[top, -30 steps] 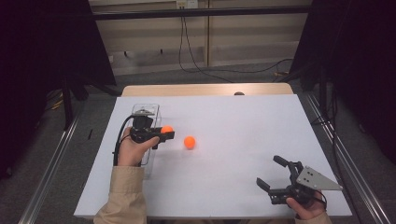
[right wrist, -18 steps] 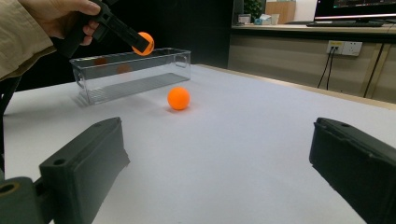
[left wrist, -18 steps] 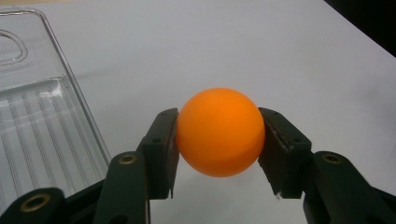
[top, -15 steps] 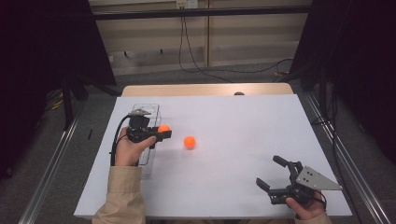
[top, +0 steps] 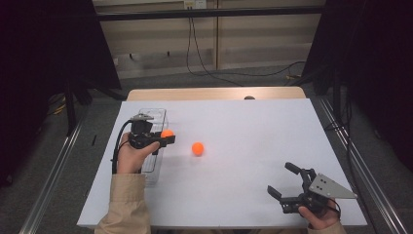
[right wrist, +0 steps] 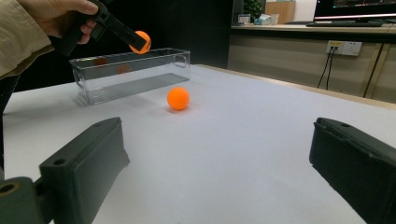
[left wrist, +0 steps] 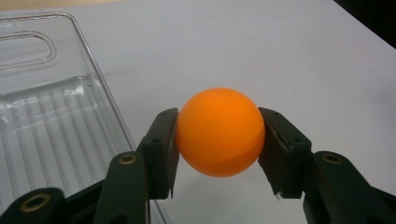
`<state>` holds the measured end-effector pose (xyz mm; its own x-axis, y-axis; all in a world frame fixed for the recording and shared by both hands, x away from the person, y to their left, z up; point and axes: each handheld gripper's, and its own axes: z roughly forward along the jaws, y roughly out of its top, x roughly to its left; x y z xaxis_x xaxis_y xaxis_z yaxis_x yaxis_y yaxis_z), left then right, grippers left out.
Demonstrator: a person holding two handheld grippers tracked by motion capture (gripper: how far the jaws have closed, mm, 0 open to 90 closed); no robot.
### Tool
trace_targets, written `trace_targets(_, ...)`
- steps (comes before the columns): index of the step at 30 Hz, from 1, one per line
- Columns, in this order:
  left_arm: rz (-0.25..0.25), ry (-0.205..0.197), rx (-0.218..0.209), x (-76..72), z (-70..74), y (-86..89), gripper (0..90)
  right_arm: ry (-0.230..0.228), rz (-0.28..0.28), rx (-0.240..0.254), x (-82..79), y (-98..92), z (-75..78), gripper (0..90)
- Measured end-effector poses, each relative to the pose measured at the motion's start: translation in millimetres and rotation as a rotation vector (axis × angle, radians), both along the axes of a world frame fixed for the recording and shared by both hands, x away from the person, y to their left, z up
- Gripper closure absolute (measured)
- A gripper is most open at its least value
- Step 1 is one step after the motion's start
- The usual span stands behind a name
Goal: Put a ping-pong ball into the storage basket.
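My left gripper point(top: 166, 137) is shut on an orange ball point(left wrist: 219, 131) and holds it in the air just right of the clear plastic bin's point(top: 155, 117) near-right rim. Both pads press on the ball's sides. From the right gripper view the held orange ball point(right wrist: 141, 41) hangs above the bin point(right wrist: 135, 74). A second orange ball point(top: 197, 148) lies on the white table point(top: 243, 126), right of the bin; this loose ball point(right wrist: 178, 98) is also ahead of my right gripper point(right wrist: 219, 163). My right gripper point(top: 281, 180) stands open near the front right edge, nothing between its jaws.
The bin's ribbed floor point(left wrist: 42, 126) looks bare. A wooden strip point(top: 214, 93) runs along the table's far edge. Metal rails point(top: 53, 165) flank the table, cables point(top: 204, 63) trail on the floor beyond, and dark curtains stand on both sides.
My left gripper has shifted slightly left, toward the bin, with the ball in it. The loose ball and my right gripper have stayed put.
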<state>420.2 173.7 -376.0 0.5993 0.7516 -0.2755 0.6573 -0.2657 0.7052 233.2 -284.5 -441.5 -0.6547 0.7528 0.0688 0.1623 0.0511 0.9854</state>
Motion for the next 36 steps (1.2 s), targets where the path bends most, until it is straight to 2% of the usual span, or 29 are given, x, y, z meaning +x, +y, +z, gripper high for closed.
trace_targets(12, 0.023, -0.017, 0.006, -0.6, 1.6, 6.0, 50.9, -0.001, 0.000, 0.000, -0.1, 0.0, 0.1, 2.8)
trace_targets(36, 0.067, -0.025, 0.011, -0.8, 2.9, 21.4, 50.9, -0.002, 0.002, 0.000, -0.1, -0.1, 0.2, 2.8)
